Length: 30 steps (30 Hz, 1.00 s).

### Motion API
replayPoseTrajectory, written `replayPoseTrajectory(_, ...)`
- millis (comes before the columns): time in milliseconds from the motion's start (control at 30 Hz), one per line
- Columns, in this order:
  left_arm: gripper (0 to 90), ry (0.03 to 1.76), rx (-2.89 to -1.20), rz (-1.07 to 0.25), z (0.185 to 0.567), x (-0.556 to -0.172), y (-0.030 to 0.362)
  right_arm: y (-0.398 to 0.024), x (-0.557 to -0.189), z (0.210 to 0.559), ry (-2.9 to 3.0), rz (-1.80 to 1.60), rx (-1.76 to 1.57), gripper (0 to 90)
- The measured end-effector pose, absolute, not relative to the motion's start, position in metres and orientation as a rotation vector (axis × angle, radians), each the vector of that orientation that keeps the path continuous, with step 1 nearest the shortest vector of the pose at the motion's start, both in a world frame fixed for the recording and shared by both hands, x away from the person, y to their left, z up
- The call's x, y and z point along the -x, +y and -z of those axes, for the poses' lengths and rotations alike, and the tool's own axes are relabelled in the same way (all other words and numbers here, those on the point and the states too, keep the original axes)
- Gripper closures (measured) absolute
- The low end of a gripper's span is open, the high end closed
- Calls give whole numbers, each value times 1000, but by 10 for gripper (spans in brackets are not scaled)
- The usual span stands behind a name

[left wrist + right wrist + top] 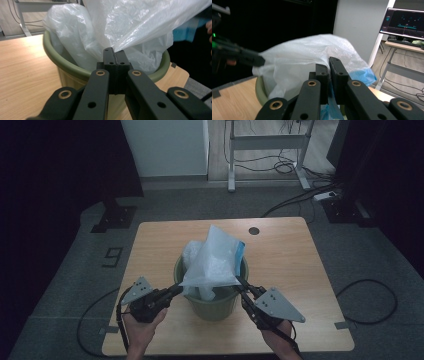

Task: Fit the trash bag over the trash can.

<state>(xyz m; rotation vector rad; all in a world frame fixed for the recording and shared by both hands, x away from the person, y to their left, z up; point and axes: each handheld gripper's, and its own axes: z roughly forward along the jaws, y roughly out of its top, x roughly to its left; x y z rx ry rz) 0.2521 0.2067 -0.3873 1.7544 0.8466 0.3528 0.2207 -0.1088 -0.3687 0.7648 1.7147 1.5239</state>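
Green bin [215, 307] is sitting at the lower centre of the high view, on the wooden worktop [280, 255], near its front edge. A clear plastic bag [212, 262] is standing up out of the bin, rising toward the frame centre, with a blue patch [240, 251] at its right side; the lower part is hanging inside the bin.

Left hand-held gripper [176, 289] is sitting at lower left of the high view, just beside the bin rim, pointing right and up. Its jaws are pressing together on the bag's edge. In the left gripper view [115, 56] the black pads are meeting at frame centre with the thin film pinched between them, and the bag is fanning out to the upper right, with the bin rim [62, 62] curving behind.

Right hand-held gripper [243, 287] is sitting at lower right of the high view, at the bin's right rim, pointing left and up. In the right gripper view [329, 66] its jaws are standing close together at frame centre with bag film between them, clamping on the bag. The left one's tip [258, 60] is showing at left of that frame, holding the bag's far edge.

The person's hands are entering from the bottom edge of the high view.
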Motion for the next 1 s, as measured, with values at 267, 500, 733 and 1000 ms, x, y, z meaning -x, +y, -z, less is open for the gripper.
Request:
replayPoseTrajectory(267, 641, 797, -1733, -371, 380, -246, 199, -107, -223, 356, 1687, -1531, -749, 879)
replayPoseTrajectory(500, 379, 742, -1719, -323, 357, -243, 199, -113, -227, 360, 1697, -1537, -785, 881)
replayPoseTrajectory(733, 345, 744, -1739, -272, 347, -261, 184, -108, -232, 365, 1728, -1559, -785, 881)
replayPoseTrajectory(1000, 330, 745, -1758, -227, 345, -275, 171, -97, -236, 369, 1757, -1537, -748, 880)
